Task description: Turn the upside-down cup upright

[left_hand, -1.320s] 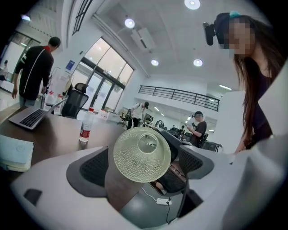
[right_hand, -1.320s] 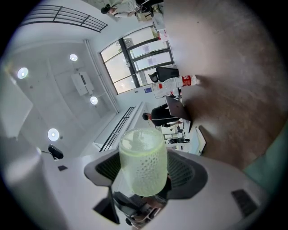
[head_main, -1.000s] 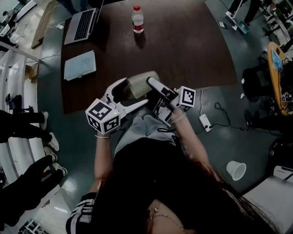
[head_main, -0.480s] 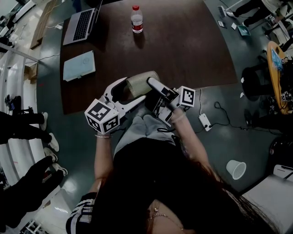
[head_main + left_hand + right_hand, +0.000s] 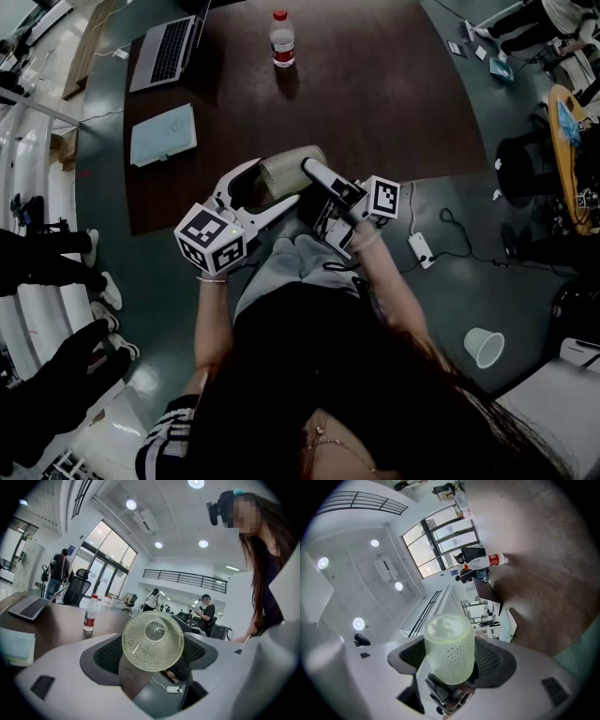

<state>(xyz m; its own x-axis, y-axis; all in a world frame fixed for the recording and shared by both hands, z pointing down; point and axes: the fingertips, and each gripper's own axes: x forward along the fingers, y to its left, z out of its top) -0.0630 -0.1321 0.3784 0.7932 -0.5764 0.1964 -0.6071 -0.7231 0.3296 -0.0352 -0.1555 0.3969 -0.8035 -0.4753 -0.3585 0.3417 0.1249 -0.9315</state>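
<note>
Left gripper (image 5: 277,184): jaws have just been closing and press on both sides of the cup (image 5: 292,167), one round end of which faces back along them. Right gripper (image 5: 312,180): clamped on the same cup from the opposite side. The cup lies on its side at the near edge of the table (image 5: 375,103). Beyond it: notebook (image 5: 164,133), laptop (image 5: 169,52), water bottle (image 5: 282,40).

A: Surface?
B: Dark brown wooden table (image 5: 375,112) is carrying three items, well apart.
A: Which?
B: Open silver laptop (image 5: 169,52) is sitting at the far left corner. Flat pale blue-green notebook (image 5: 164,134) is lying nearer, by the left edge. Clear plastic water bottle with red cap (image 5: 282,40) is standing upright, far centre.
A: Floor?
B: Grey floor (image 5: 469,253) is bearing a white power strip (image 5: 419,248) and a translucent plastic cup (image 5: 484,348).
</note>
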